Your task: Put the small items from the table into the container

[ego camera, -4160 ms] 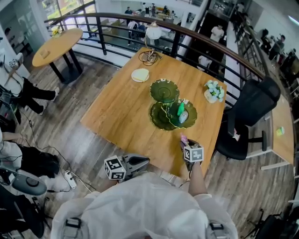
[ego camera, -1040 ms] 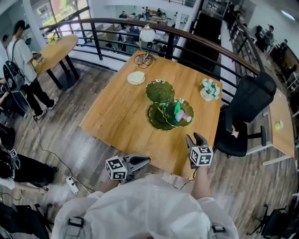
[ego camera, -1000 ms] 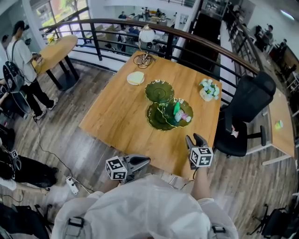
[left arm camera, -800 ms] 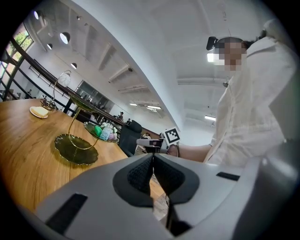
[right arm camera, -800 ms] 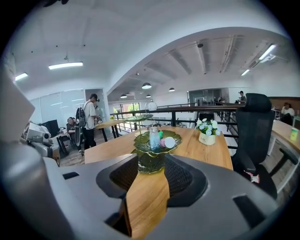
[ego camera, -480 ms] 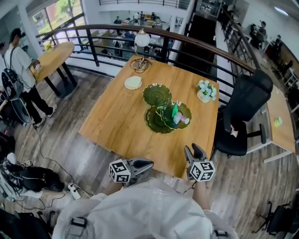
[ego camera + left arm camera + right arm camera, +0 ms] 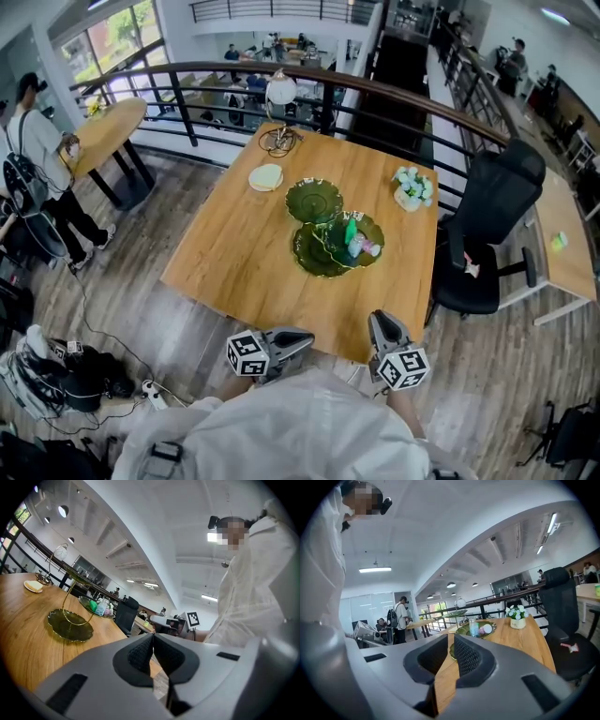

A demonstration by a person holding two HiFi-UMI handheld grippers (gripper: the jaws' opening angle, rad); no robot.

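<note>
A green tiered dish stand [image 7: 328,234] stands mid-table. Its right-hand dish [image 7: 373,234] holds a green bottle [image 7: 351,229], a clear jar and a pink piece [image 7: 371,249]. The left gripper view shows that dish [image 7: 89,603] far ahead; in the right gripper view the same dish [image 7: 488,623] carries the jar and the pink piece. My left gripper [image 7: 307,337] is shut and empty at the table's near edge, its pads [image 7: 140,654] touching. My right gripper [image 7: 379,320] hovers just off the near edge. Its jaws are closing with a narrow gap and nothing between them [image 7: 449,656].
The wooden table [image 7: 239,248] also bears a pot of white flowers [image 7: 412,187], a round cream pad [image 7: 266,177] and a lamp [image 7: 279,91] at the back. A black office chair [image 7: 492,225] stands at its right side. A railing runs behind. A person stands far left [image 7: 37,141].
The pink piece that my right gripper held now lies in the dish. My right gripper has drawn back off the table's edge and its jaws have narrowed. My left gripper stayed put.
</note>
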